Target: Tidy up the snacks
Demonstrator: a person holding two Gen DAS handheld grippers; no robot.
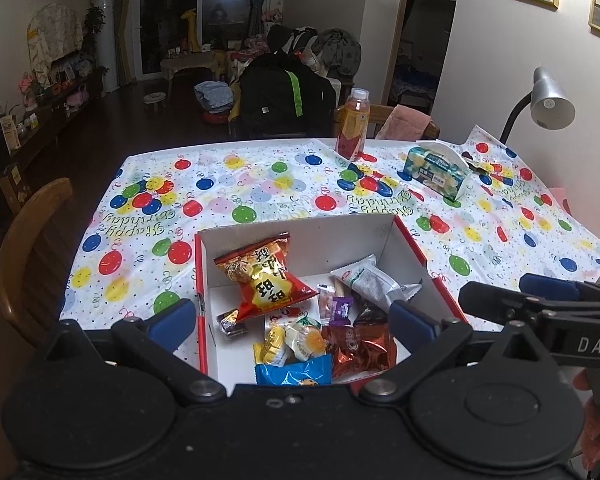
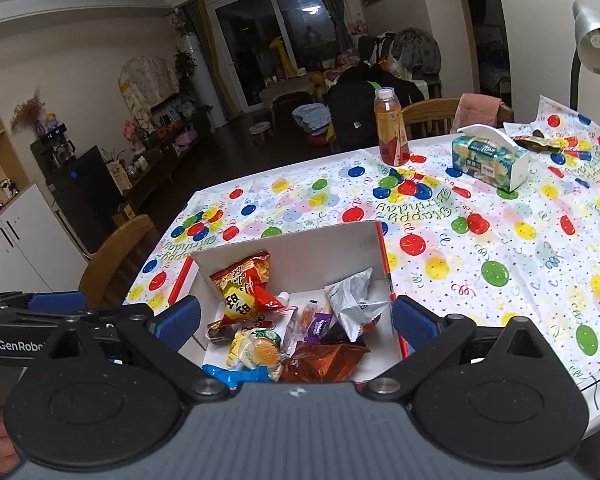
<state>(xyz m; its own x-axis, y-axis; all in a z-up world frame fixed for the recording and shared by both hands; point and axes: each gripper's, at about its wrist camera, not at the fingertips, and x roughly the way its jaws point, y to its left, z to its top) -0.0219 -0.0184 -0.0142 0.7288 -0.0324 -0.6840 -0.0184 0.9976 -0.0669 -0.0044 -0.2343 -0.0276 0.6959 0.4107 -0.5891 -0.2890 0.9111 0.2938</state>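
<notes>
Both left gripper and right gripper released, empty; between their fingers sits the red-edged box, white inside, holding mixed wrapped snacks

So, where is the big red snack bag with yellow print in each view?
Left wrist view: the red snack bag leans in the box's far-left part, left of centre.
Right wrist view: the same bag lies in the box's left half.
Shared landmark: the juice bottle behind the box.

Both black grippers, left gripper and right gripper, carry blue finger pads.
</notes>
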